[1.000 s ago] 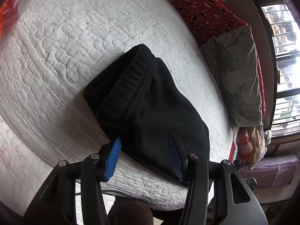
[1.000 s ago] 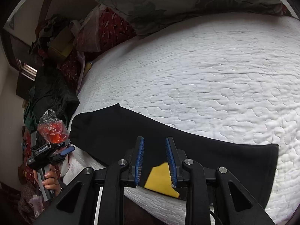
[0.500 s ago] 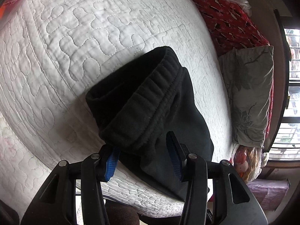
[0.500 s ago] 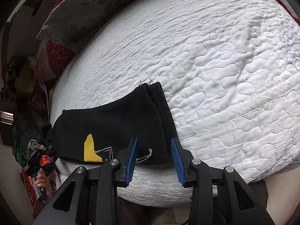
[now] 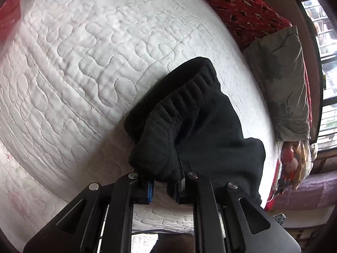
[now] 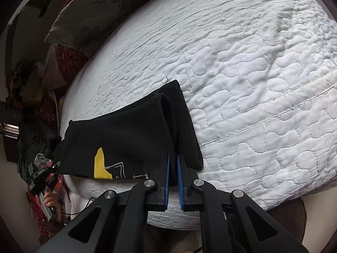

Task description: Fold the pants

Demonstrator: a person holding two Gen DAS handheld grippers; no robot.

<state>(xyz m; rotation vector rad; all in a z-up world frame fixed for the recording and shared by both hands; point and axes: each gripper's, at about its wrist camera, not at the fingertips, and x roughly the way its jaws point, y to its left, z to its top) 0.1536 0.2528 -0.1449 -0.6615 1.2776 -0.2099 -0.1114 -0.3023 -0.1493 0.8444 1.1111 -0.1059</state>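
Black pants lie along the near edge of a white quilted bed. In the left wrist view my left gripper is shut on the ribbed waistband, which is bunched between the blue pads. In the right wrist view the pants show a yellow patch and white print. My right gripper is shut on the stacked leg hems at the bed's near edge. The left gripper shows far left in the right wrist view.
A grey floral pillow and red patterned bedding lie at the far side of the bed. The pillow also shows in the right wrist view. Bags and clutter sit beyond the bed end. A window is at right.
Both grippers closed: the left moved in and clamped the waistband, the right clamped the leg hems. Before, both were open around the cloth.
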